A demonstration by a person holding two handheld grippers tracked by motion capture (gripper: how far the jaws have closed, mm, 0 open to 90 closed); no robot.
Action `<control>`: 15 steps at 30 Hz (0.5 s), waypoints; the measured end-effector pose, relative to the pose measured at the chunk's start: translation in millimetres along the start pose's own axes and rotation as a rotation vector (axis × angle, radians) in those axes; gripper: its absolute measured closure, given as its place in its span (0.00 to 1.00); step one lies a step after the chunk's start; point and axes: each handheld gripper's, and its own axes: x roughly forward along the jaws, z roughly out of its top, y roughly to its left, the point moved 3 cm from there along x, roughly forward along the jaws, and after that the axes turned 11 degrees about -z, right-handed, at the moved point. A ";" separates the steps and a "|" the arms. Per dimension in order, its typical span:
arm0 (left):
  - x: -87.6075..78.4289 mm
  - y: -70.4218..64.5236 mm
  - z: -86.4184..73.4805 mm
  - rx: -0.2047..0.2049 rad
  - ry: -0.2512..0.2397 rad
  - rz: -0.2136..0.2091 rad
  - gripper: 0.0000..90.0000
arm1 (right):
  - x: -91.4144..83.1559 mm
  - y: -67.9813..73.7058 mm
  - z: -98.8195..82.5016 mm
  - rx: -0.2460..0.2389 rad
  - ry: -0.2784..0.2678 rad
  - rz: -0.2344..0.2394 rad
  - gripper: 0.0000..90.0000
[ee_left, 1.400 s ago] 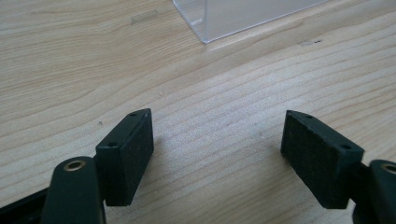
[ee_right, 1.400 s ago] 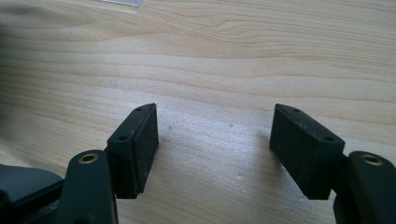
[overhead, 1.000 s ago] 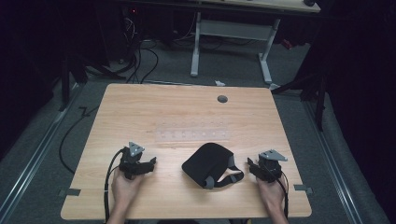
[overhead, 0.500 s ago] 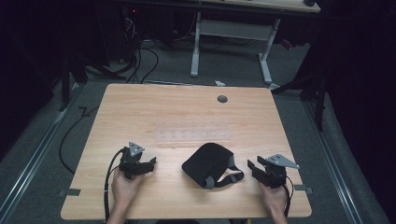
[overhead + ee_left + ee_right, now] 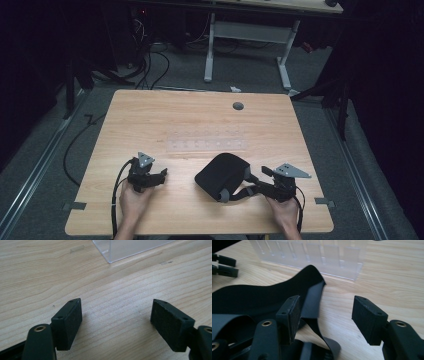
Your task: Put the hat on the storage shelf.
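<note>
A black padded fabric item with straps [image 5: 222, 175] lies on the wooden table [image 5: 150, 115] near the front, right of the middle. My right gripper [image 5: 257, 186] is at its right side, pointing left at the straps. In the right gripper view its jaws [image 5: 325, 315] stand apart and have just been opening. A black strap [image 5: 312, 305] runs between them close to the left pad, and neither pad presses on it. My left gripper [image 5: 161, 176] rests at the front left, open, with bare wood between its jaws [image 5: 116, 320].
A clear plastic compartment tray [image 5: 205, 145] lies flat just behind the black item; it is also in the left gripper view [image 5: 130, 248] and the right gripper view [image 5: 312, 257]. A grey grommet [image 5: 238, 105] sits at the table's far side. Desk legs and cables stand beyond the table.
The right gripper has shifted a little beside the black item, and its jaws stand wider apart than before. The left gripper has not moved.
</note>
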 end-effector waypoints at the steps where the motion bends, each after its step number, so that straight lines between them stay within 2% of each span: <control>1: 0.0 0.0 0.0 0.000 0.000 0.000 0.28 | 2.5 1.4 1.0 -0.002 0.003 0.008 0.43; 10: 0.0 -0.1 -0.1 0.000 0.001 -0.001 0.28 | 22.3 13.2 7.9 -0.009 0.041 0.068 0.43; 11: 0.0 -0.1 -0.1 0.000 0.001 -0.001 0.28 | 25.0 13.9 8.4 0.000 0.048 0.080 0.44; 12: 0.0 -0.1 -0.1 0.000 0.001 -0.001 0.28 | 29.4 16.0 10.2 0.024 0.070 0.112 0.46; 15: 0.0 -0.2 -0.1 0.000 0.001 -0.001 0.28 | 34.5 17.6 10.6 0.038 0.096 0.114 0.48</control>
